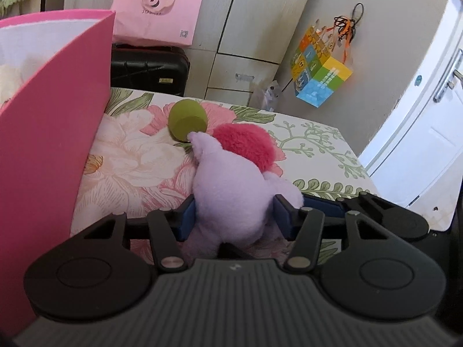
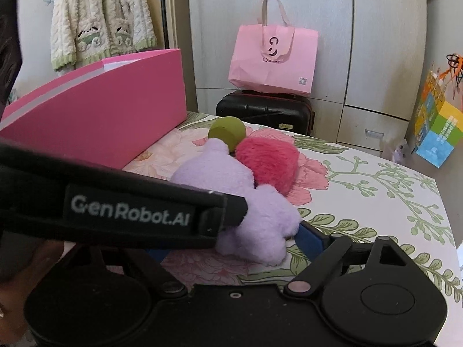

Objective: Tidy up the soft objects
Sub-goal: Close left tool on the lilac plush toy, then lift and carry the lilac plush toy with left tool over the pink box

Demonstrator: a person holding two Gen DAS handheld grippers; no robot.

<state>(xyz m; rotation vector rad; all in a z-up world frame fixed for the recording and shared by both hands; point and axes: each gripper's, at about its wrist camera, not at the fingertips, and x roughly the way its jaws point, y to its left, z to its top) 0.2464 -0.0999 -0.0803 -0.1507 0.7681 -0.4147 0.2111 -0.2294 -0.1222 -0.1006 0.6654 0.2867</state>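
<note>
- Left tongs [image 1: 234, 217]: closed on the purple plush toy [image 1: 228, 190], whose long axis runs straight ahead over the bed [image 1: 318, 144].
- Pink box [image 1: 52, 159]: close by on the left.
- Right tongs [image 2: 231, 245]: grip undeterminable.

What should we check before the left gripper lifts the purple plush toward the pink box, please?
1. Left gripper pads on both sides of the purple plush: ok.
2. Grip firm enough to lift: cannot tell.
3. Plush free of neighbours: not ok, it touches the green ball and the pink fluffy toy.
4. Right gripper clear of the plush: not ok, its blue finger sits against the plush's limb.
5. Pink box open at the top: ok.
6. Room inside the box: cannot tell.
</note>
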